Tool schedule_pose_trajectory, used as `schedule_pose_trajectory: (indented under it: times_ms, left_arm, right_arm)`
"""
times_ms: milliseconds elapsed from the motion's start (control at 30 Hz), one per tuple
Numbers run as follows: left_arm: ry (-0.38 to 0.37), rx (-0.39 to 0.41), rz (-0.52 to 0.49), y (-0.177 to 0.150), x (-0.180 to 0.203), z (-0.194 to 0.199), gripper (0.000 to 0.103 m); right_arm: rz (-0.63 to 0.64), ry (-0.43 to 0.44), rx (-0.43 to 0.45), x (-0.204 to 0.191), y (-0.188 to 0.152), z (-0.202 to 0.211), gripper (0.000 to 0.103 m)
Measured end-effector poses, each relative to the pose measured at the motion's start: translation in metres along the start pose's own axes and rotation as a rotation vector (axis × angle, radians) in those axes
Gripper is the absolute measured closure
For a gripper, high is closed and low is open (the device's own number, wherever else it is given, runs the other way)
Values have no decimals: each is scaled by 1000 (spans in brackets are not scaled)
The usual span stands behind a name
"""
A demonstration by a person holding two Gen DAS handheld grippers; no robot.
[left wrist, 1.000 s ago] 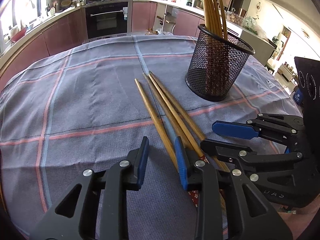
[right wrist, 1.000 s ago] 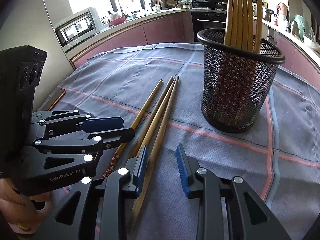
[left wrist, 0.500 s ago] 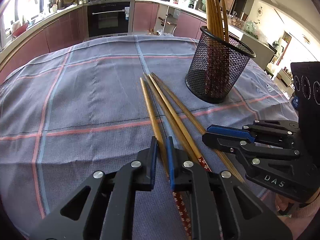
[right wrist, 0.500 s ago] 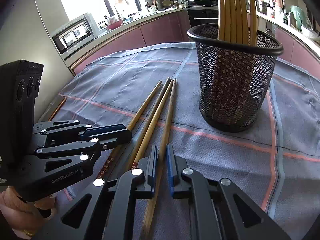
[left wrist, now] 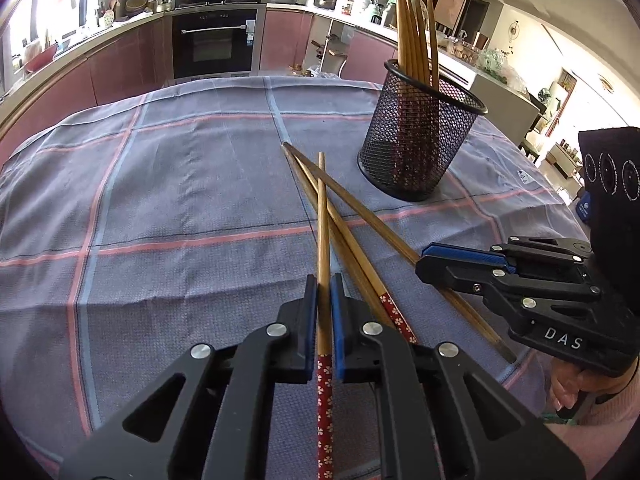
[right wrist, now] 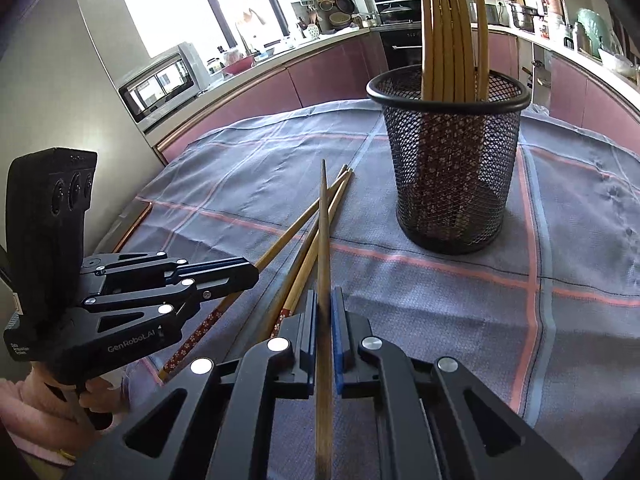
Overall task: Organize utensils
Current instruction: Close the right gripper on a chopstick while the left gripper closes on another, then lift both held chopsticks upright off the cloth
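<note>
Left wrist view: left gripper clamped tight on one chopstick, near its red patterned end; the tip points away over the cloth and crosses above two loose sticks lying flat. Right gripper shows at the right edge, closed on another stick.

Right wrist view: right gripper pinched on a stick, held well back from the tip, long end sticking out ahead. Left gripper sits low at left. Mesh cup stands upright ahead and to the right, already holding a bunch of chopsticks, tips up.

Risks, as judged:
- Thin round sticks in flat pads may pivot or slide once lifted, since each is gripped at a single spot.
- Both grippers sit close together; lifting at once could knock them, or snag the held sticks on the loose pair they cross.
- The cup looks light and is crowded; a stick poked against its rim or the standing bunch could tip it.
- Sticks point thin end forward; dropping them in that way would leave them reversed against the others.
</note>
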State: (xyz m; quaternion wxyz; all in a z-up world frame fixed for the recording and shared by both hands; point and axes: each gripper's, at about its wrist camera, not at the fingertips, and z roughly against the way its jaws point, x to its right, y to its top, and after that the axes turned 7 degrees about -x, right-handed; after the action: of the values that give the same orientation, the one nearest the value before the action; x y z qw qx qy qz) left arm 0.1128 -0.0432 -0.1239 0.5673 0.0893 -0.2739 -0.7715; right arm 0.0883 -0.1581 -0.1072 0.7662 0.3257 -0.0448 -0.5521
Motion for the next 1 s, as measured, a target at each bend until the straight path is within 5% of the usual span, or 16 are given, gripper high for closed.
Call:
schedule_pose_trajectory:
  times_ms: [633,1000]
  left_arm:
    - [28,-35,-65,19,0,-16,87]
    - [31,-24,-30,21,0,-17,96]
  right_arm:
    - [50,-46,-61,0,25,-25,90]
    - [39,-45,-45,4,23,-21,97]
